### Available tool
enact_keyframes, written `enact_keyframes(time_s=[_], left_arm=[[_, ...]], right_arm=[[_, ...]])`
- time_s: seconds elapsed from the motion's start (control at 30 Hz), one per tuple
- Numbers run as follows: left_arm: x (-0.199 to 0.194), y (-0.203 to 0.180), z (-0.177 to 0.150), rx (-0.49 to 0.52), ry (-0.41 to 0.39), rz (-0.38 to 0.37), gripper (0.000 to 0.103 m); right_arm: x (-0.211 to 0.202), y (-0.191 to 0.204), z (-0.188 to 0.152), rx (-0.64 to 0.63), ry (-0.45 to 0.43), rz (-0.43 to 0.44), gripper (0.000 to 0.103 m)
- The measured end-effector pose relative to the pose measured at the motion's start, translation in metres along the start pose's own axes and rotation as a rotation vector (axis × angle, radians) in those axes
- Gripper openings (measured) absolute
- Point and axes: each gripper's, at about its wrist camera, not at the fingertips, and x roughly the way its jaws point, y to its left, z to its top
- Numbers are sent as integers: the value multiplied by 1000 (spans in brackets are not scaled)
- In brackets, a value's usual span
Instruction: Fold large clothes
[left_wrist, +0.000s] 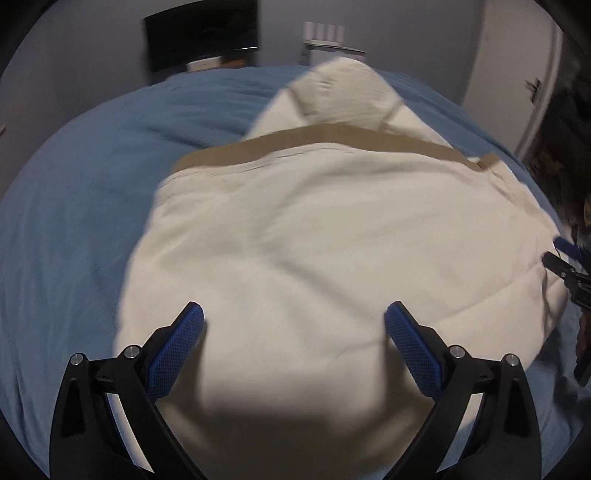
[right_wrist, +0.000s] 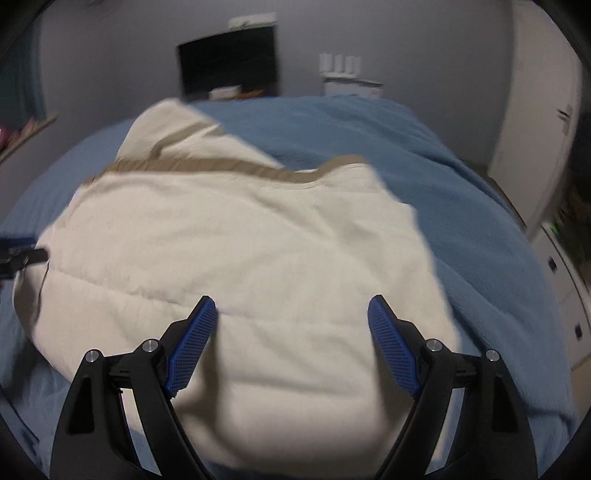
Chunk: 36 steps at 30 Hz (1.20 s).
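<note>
the cream garment (left_wrist: 314, 229) with a tan band (left_wrist: 325, 142) lies spread on the blue bed cover (left_wrist: 74, 221) under and ahead of both tools; left gripper (left_wrist: 294, 319) and right gripper (right_wrist: 291, 314) hover above it, jaws apart, clamping nothing

A bed (left_wrist: 74, 206) covered by a blue blanket (right_wrist: 461, 221); on it lies a cream garment (left_wrist: 314, 240) with a tan band (left_wrist: 332, 138)
</note>
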Motion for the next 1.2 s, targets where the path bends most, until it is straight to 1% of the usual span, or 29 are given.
enact_keyframes(time_s=[0.1,0.23,0.3,0.37,0.43,0.5,0.53,0.57,0.63,0.73,0.9,0.97,1.13,1.2], left_arm=[[22,-19,18,15,1,2,97],[46,-29,53,29,9,38,97],[62,-31,72,21,49,42,97],[77,-26,88,-24,94,37,98],[82,-23,100,-46,80,53,98],[84,-20,109,-36,55,99,97],[89,-18,111,-36,55,109,98],[96,-14,112,-46,70,99,98],[106,-12,112,-43,94,100,98],[118,-12,112,-37,118,110,98],[137,-3,115,-79,174,70,98],[142,0,116,-84,187,68,99],[142,11,111,-88,169,66,99],[141,7,110,-83,156,73,98]], right_arm=[[20,8,15,0,19,-4,81],[50,13,48,22,54,21,81],[66,16,62,27,91,29,82],[80,13,76,54,109,34,83],[94,9,88,77,126,40,84],[104,6,96,89,136,37,84],[110,4,100,88,141,35,84],[114,4,102,91,147,37,84],[128,1,103,108,186,47,86],[142,3,102,108,223,47,88],[156,5,100,99,258,35,90],[159,5,99,97,265,30,90],[161,9,95,96,242,19,90],[157,9,93,93,226,14,90]])
